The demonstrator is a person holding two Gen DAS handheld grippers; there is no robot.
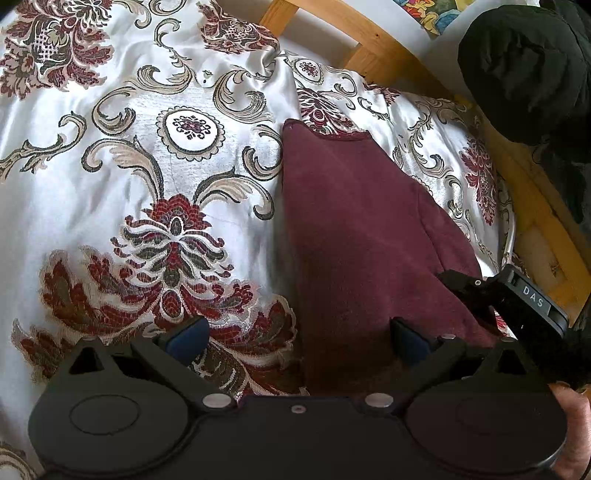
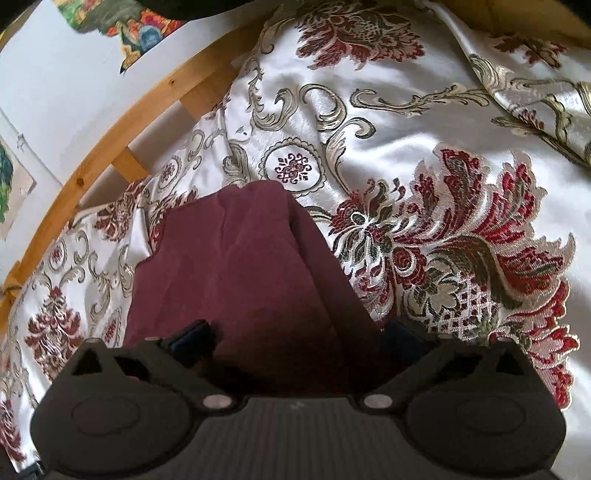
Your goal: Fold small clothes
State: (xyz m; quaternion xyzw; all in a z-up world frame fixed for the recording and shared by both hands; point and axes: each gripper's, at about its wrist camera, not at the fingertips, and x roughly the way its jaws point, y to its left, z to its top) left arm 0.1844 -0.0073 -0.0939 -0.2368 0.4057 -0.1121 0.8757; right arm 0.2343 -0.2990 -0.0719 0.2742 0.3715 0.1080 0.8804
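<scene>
A maroon cloth [image 2: 236, 266], soft and slightly napped, is seen lying folded on a patterned satin bedspread [image 2: 406, 147], close to the wooden bed frame [image 2: 122, 140]. It is judged to be light and limp, likely to sag and lose its shape if lifted by one point. The glossy spread beneath may let it slide when pushed. A hold is best taken at a hemmed corner or along a folded edge, where several layers can be pinched together.

The right gripper [image 2: 295, 339] is held over the near end of the cloth with its jaws spread wide. Nothing is gripped between them. The left gripper [image 1: 299, 334] is likewise wide open and empty, with its right-hand finger over the cloth's near edge and the other over the bare spread.

From the right wrist view, a lengthwise fold running down the cloth and colourful pictures [image 2: 129, 26] on the wall are shown. Only from the left wrist view are the cloth's far hemmed edge, the other gripper's body beside it and a dark quilted garment [image 1: 528, 74] at the upper right made out.
</scene>
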